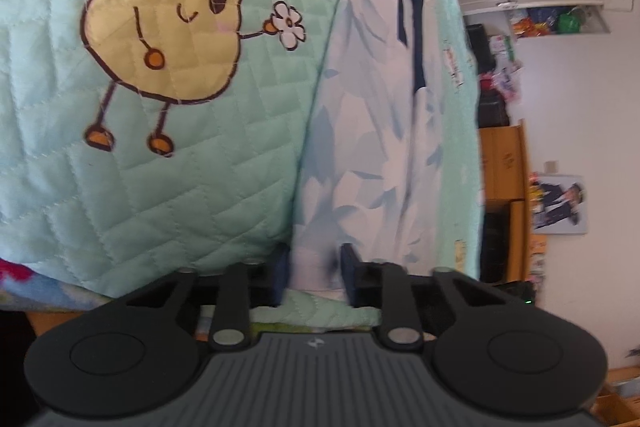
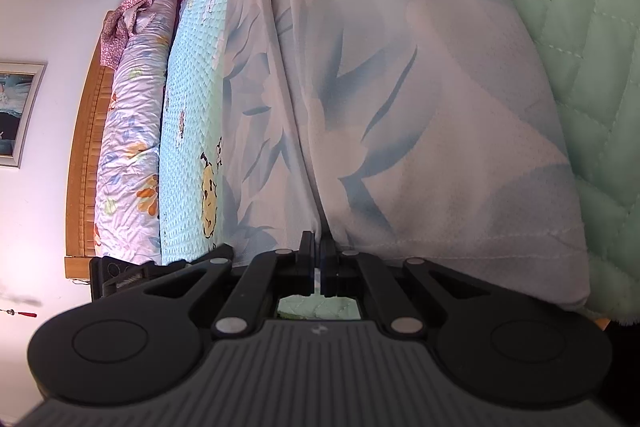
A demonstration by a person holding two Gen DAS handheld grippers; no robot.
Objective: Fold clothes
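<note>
Each hand-held gripper, left (image 1: 314, 277) and right (image 2: 319, 263), is clamped on the hem of the floral garment (image 1: 360, 155): thin, limp, slippery (hold edges, not middle).

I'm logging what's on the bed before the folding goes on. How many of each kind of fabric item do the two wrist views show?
Garment, white with blue leaf print: 1
Quilted mint bedspread: 1
Rolled floral quilt: 1
Pink patterned cloth: 1
Total: 4
</note>
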